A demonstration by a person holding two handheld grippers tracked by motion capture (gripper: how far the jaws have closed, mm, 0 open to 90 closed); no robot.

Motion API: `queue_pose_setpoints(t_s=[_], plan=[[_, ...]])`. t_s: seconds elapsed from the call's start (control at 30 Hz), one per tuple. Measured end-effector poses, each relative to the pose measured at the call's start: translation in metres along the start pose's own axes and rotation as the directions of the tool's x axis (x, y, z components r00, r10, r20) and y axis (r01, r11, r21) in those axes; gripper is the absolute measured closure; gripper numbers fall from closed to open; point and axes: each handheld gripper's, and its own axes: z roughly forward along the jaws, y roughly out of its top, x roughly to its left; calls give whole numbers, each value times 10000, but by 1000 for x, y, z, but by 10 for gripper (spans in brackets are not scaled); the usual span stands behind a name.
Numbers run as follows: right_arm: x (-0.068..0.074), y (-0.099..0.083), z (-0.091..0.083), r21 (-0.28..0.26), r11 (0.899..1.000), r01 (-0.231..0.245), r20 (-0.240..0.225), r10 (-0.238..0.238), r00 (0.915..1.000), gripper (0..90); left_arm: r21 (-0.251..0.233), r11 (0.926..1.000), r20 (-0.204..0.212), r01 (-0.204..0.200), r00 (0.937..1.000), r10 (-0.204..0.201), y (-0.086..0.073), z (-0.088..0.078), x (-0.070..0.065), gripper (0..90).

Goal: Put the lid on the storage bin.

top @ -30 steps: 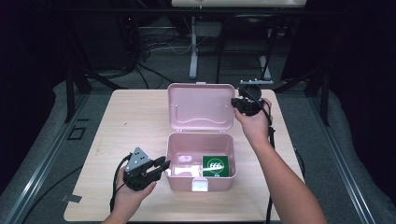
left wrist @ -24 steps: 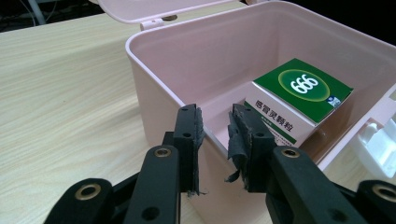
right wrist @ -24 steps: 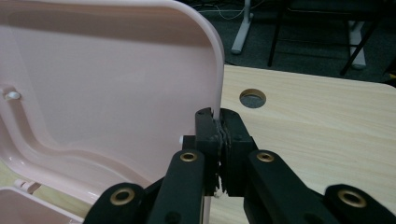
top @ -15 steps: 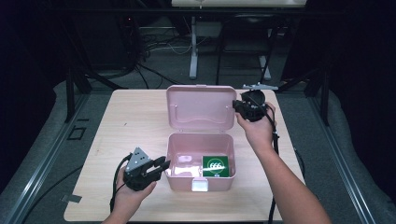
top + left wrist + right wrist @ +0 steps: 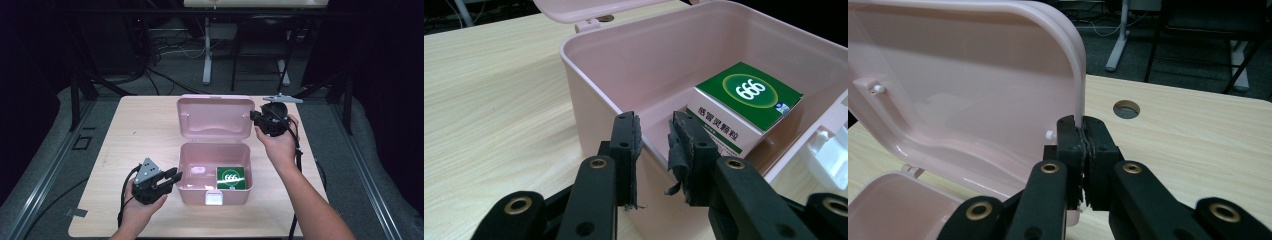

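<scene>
A pink plastic box [image 5: 186,165] stands open near the table's front, its lid [image 5: 214,116] upright behind it. Inside, at the right, lies a green and white carton [image 5: 231,177] marked 666 [image 5: 744,102]. My left gripper [image 5: 175,176] rests at the box's left wall; in the left gripper view [image 5: 654,120] its jaws stand a little apart on either side of the box rim [image 5: 594,82]. My right gripper [image 5: 254,116] is at the lid's right edge, and in the right gripper view [image 5: 1082,122] the jaws are shut on that lid edge [image 5: 1075,65].
The box's white latch [image 5: 215,198] faces the front edge of the wooden table [image 5: 145,130]. A round cable hole [image 5: 1126,109] lies in the tabletop behind the lid. Bare tabletop stretches left of the box. Stands and cables [image 5: 165,55] crowd the dark floor behind.
My right gripper has shifted slightly right and down while holding the lid's edge. The left gripper and the carton have not moved.
</scene>
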Motion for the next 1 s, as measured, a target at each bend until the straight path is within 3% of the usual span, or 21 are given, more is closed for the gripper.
queue_pose_setpoints(t_s=[0.8,1.0], plan=[[9,-16,-21,-326,9972,668,71,-666,9978,872,13,10000,11,39,10000,-39,0,0,0,725],[14,-25,-29,-614,9942,888,163,-880,9960,870,25,10000,41,86,10000,-86,0,0,2,726]])
